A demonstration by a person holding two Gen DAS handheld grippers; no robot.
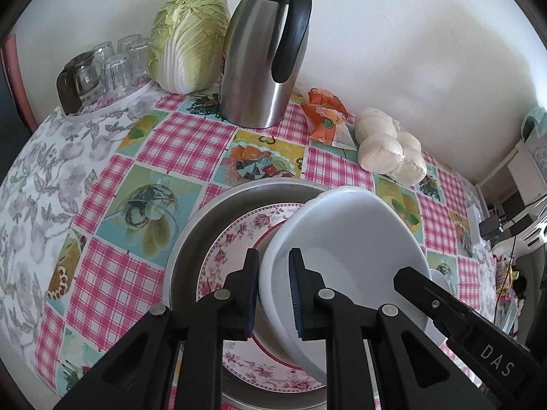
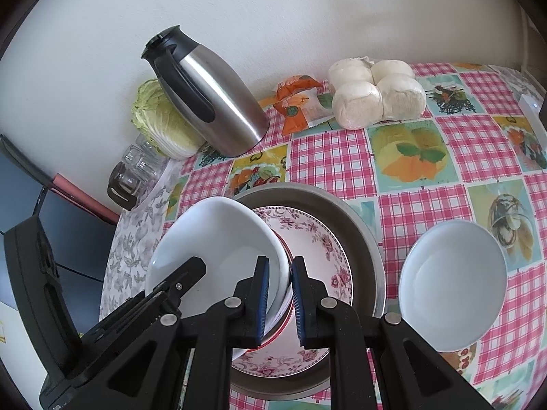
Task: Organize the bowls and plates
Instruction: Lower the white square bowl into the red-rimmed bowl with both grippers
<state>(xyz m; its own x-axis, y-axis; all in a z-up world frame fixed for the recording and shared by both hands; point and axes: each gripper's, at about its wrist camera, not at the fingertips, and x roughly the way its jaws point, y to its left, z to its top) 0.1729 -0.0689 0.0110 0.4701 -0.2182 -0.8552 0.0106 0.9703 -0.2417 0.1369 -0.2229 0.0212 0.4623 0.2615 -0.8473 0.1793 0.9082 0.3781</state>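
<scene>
White ceramic is clamped from two sides: a white bowl (image 1: 345, 239) is held tilted above a floral plate (image 1: 232, 239), which lies inside a round metal tray (image 1: 191, 235) on the desk (image 1: 102, 259). The bowl's left rim is pinched by the closed left gripper (image 1: 273, 294), and its right rim by the closed right gripper (image 2: 278, 299), so that both grippers are shut on the same bowl. In the left wrist view the other gripper is seen entering from the lower right, and the letters "DAS" are read on its black body. A second white bowl (image 2: 453, 283) is set on the checked cloth just right of the tray, apart from the held bowl. Along the far wall a steel thermos jug (image 1: 263, 61), a cabbage (image 1: 188, 41), an orange packet (image 1: 324, 112) and a bag of white buns (image 1: 389, 147) are lined up; the packet's print cannot be read. Upturned glasses (image 1: 112, 65) are kept at the far left corner. Open cloth is left to the left of the tray and between the tray and the far row. The desk's left edge is seen in the right wrist view.
</scene>
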